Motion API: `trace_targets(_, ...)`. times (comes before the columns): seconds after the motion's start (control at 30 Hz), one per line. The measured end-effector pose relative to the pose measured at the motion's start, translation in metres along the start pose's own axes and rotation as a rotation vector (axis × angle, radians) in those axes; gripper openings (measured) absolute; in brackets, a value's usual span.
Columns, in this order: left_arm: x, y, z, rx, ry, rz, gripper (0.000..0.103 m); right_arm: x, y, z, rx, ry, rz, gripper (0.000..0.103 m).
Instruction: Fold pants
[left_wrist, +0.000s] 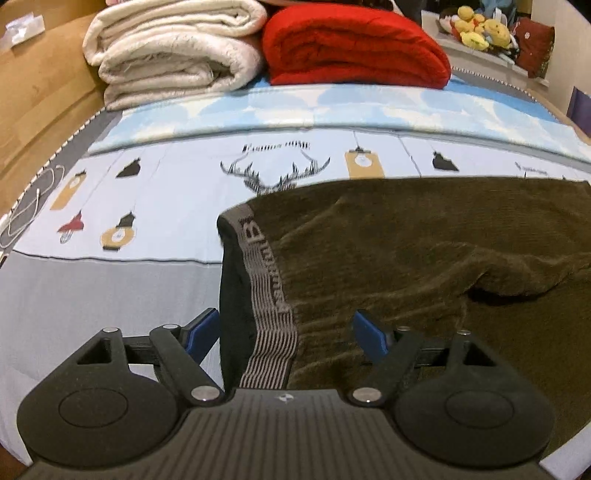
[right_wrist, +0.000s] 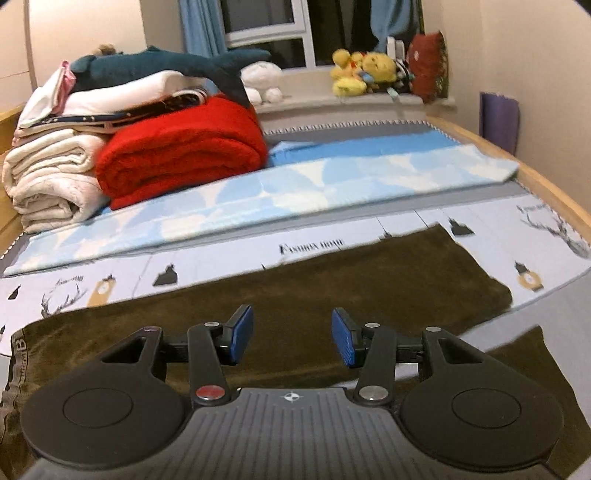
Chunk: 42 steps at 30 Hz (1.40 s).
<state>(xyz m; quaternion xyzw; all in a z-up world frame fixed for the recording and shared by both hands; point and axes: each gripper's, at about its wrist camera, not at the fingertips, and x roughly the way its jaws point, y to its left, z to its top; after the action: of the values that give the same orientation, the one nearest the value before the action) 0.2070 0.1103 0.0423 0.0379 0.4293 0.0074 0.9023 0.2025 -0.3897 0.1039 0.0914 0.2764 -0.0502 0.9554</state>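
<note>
Across the bed (left_wrist: 110, 295) the pants (left_wrist: 424, 251) lie lengthwise, waistband (left_wrist: 266, 280) at the left end, legs running right. Left gripper (left_wrist: 286, 332) hovers over that waistband, jaws wide apart and empty. Right gripper (right_wrist: 291, 338) hangs above the legs, jaws half apart, gripping nothing.

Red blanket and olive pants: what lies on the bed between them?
In both wrist views, only bedding separates the red blanket from the olive pants: a folded blue-and-white cloth, then the printed bedsheet. No loose item sits there.
</note>
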Motion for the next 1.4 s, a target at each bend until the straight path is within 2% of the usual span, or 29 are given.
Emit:
trace_targets(0.07, 0.000, 0.000, 0.003, -0.015, -0.003, -0.018, 0.071, 0.001, 0.010, 0.002, -0.018, -0.037, 0.009, 0.050)
trace_targets(0.2, 0.000, 0.001, 0.010, -0.055, 0.005, -0.068, 0.057, 0.005, 0.033, 0.006, -0.088, -0.077, 0.008, 0.050)
trace_targets(0.27, 0.002, 0.001, 0.014, -0.082, 0.018, -0.083, 0.035, 0.007, 0.042, 0.008, -0.102, -0.085, 0.023, 0.050)
trace_targets(0.37, 0.006, -0.003, 0.018, -0.096, 0.039, -0.079, 0.021, 0.008, 0.052, 0.013, -0.105, -0.088, 0.068, 0.050)
trace_targets(0.5, 0.012, -0.015, 0.025, -0.105, 0.051, -0.062, 0.018, 0.011, 0.066, 0.017, -0.128, -0.081, 0.108, 0.050)
trace_targets(0.7, 0.019, -0.035, 0.043, -0.122, 0.005, -0.092, 0.018, 0.024, 0.081, 0.024, -0.148, -0.013, 0.127, 0.050)
trace_targets(0.8, 0.037, -0.045, 0.054, -0.104, -0.005, -0.077, 0.018, 0.028, 0.082, 0.028, -0.120, 0.000, 0.134, 0.049)
trace_targets(0.83, 0.044, -0.047, 0.058, -0.102, -0.006, -0.069, 0.018, 0.030, 0.082, 0.029, -0.111, 0.004, 0.134, 0.048)
trace_targets(0.97, 0.074, -0.050, 0.074, -0.107, -0.014, -0.052, 0.018, 0.037, 0.079, 0.030, -0.068, 0.008, 0.144, 0.028)
trace_targets(1.03, 0.087, -0.048, 0.084, -0.117, -0.028, -0.051, 0.018, 0.040, 0.079, 0.031, -0.057, 0.015, 0.143, 0.023)
trace_targets(1.1, 0.100, -0.048, 0.094, -0.115, -0.049, -0.045, 0.018, 0.042, 0.079, 0.032, -0.058, 0.017, 0.146, 0.023)
trace_targets(1.2, 0.119, -0.050, 0.108, -0.106, -0.058, -0.045, 0.022, 0.046, 0.080, 0.033, -0.070, 0.026, 0.152, 0.023)
trace_targets(1.23, 0.126, -0.051, 0.112, -0.102, -0.056, -0.043, 0.029, 0.048, 0.080, 0.034, -0.073, 0.030, 0.154, 0.023)
trace_targets(1.3, 0.142, -0.054, 0.120, -0.084, -0.048, -0.033, 0.052, 0.051, 0.079, 0.036, -0.081, 0.041, 0.159, 0.023)
trace_targets(1.33, 0.149, -0.056, 0.123, -0.070, -0.043, -0.019, 0.072, 0.053, 0.078, 0.036, -0.087, 0.048, 0.158, 0.023)
trace_targets(1.37, 0.156, -0.059, 0.125, -0.056, -0.039, 0.001, 0.084, 0.056, 0.078, 0.035, -0.092, 0.056, 0.155, 0.023)
trace_targets(1.4, 0.163, -0.061, 0.126, -0.043, -0.039, 0.016, 0.085, 0.058, 0.078, 0.035, -0.094, 0.066, 0.153, 0.023)
